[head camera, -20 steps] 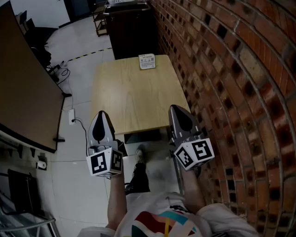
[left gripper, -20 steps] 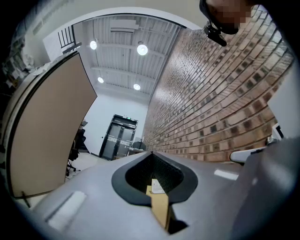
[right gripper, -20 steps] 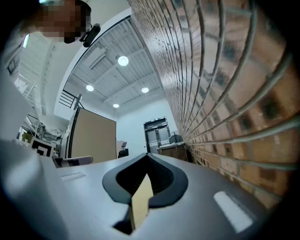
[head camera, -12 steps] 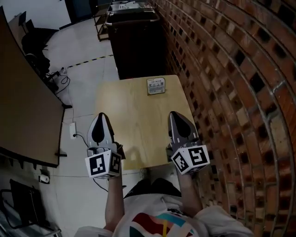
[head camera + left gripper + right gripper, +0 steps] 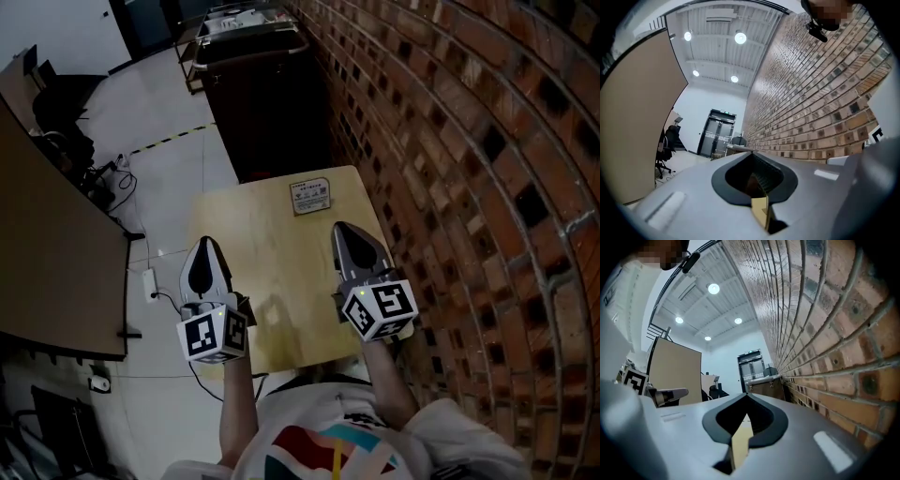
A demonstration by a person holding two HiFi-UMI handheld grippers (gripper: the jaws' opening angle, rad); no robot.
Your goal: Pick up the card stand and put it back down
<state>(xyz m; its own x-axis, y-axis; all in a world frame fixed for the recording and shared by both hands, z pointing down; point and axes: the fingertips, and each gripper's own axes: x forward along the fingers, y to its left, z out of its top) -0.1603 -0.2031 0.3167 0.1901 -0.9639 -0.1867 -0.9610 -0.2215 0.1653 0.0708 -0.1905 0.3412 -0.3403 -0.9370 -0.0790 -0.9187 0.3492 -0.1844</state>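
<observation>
The card stand [image 5: 310, 196], a small white printed card in a holder, stands near the far edge of the light wooden table [image 5: 244, 234], towards the right. My left gripper [image 5: 206, 243] hovers over the table's near left part, shut and empty. My right gripper [image 5: 343, 229] is over the near right part, just short of the card stand, also shut with nothing in it. In the left gripper view the left gripper [image 5: 752, 153] has its jaws meeting. The right gripper view shows the right gripper [image 5: 746, 394] the same way. Both point up and away from the table.
A brick wall [image 5: 450, 150] runs close along the table's right side. A dark cabinet [image 5: 267, 103] stands just beyond the table. A brown partition [image 5: 47, 253] and floor cables [image 5: 103, 173] lie to the left.
Both grippers have come forward from in front of the table's near edge to over its near part. The card stand now lies closer to the right gripper. Jaws stay shut.
</observation>
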